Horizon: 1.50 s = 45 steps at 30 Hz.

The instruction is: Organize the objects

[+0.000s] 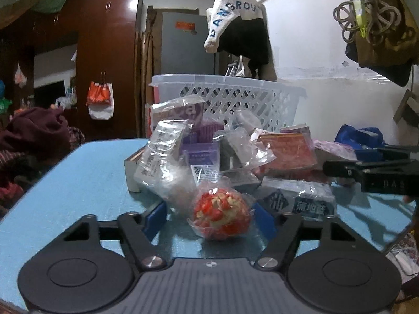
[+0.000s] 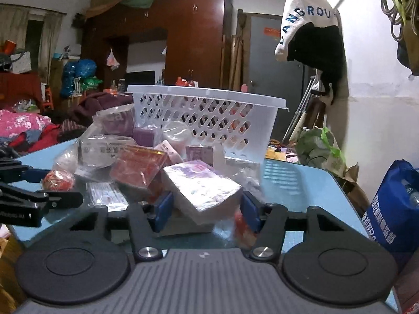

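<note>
A pile of plastic-wrapped boxes and packets lies on the blue table (image 1: pixel 86 167) in front of a white lattice basket (image 1: pixel 235 96). My left gripper (image 1: pixel 209 217) is open, its blue pads on either side of a red and yellow ball in clear wrap (image 1: pixel 221 213), not pressing it. In the right wrist view my right gripper (image 2: pixel 207 208) is open around a white and pink wrapped box (image 2: pixel 201 187); the pads look close to its sides. The ball (image 2: pixel 58 180) and basket (image 2: pixel 207 120) show there too.
A red wrapped box (image 2: pixel 138 167) and a dark packet with white characters (image 1: pixel 303 201) lie in the pile. A blue bag (image 2: pixel 395 209) stands at the table's right. A white and black garment (image 1: pixel 238 26) hangs on the wall. Clothes and a wardrobe fill the room's left.
</note>
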Each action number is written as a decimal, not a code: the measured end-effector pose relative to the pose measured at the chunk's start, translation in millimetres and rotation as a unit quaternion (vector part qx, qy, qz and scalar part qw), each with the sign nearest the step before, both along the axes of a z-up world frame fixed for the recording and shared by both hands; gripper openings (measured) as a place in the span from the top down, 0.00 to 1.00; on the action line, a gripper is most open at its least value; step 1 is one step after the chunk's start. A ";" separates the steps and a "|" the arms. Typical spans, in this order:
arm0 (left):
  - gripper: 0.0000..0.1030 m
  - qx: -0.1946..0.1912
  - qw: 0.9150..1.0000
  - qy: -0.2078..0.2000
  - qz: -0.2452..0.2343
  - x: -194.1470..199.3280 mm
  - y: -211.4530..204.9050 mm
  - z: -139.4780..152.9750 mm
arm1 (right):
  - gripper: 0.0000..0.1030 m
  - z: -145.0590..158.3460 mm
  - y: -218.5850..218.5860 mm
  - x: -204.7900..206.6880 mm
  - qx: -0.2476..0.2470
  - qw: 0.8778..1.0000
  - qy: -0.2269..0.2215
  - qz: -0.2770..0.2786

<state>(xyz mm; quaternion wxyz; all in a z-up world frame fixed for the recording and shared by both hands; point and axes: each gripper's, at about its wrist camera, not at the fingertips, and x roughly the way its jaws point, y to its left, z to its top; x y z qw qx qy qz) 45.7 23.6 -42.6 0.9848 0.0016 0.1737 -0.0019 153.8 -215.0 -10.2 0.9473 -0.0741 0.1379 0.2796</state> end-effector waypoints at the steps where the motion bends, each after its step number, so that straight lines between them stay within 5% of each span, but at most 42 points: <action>1: 0.33 0.004 1.000 -0.002 -0.003 -1.6 -0.9 -0.2 | 0.44 -0.3 -1.0 -1.7 -0.001 1.000 -0.001 0.002; 4: 0.51 0.003 1.000 -0.014 -0.014 -7.7 -0.2 1.2 | 0.44 -0.4 -8.8 -10.2 0.014 1.000 -0.006 -0.001; 19: 0.51 -0.006 0.998 -0.046 -0.046 -36.6 1.7 7.9 | 0.44 14.1 -27.7 -31.1 0.062 0.998 -0.010 -0.003; 24: 0.51 -0.045 0.996 -0.013 -0.075 -23.7 8.1 0.7 | 0.44 10.9 -29.1 -27.5 0.066 0.998 0.000 -0.003; 32: 0.52 -0.050 0.991 -0.076 -0.098 -25.2 5.8 35.0 | 0.44 31.5 -33.7 -21.8 0.078 0.997 -0.001 0.005; 38: 0.52 -0.072 0.989 -0.085 -0.102 49.9 17.7 121.8 | 0.44 99.9 0.9 40.3 0.047 0.999 -0.028 -0.004; 41: 0.52 -0.077 0.993 -0.043 -0.079 120.9 21.7 151.6 | 0.44 118.5 33.7 97.4 0.006 1.000 -0.009 -0.017; 45: 0.49 -0.100 0.992 0.039 -0.069 188.8 29.6 148.0 | 0.42 112.3 60.4 136.9 -0.030 0.999 0.018 -0.010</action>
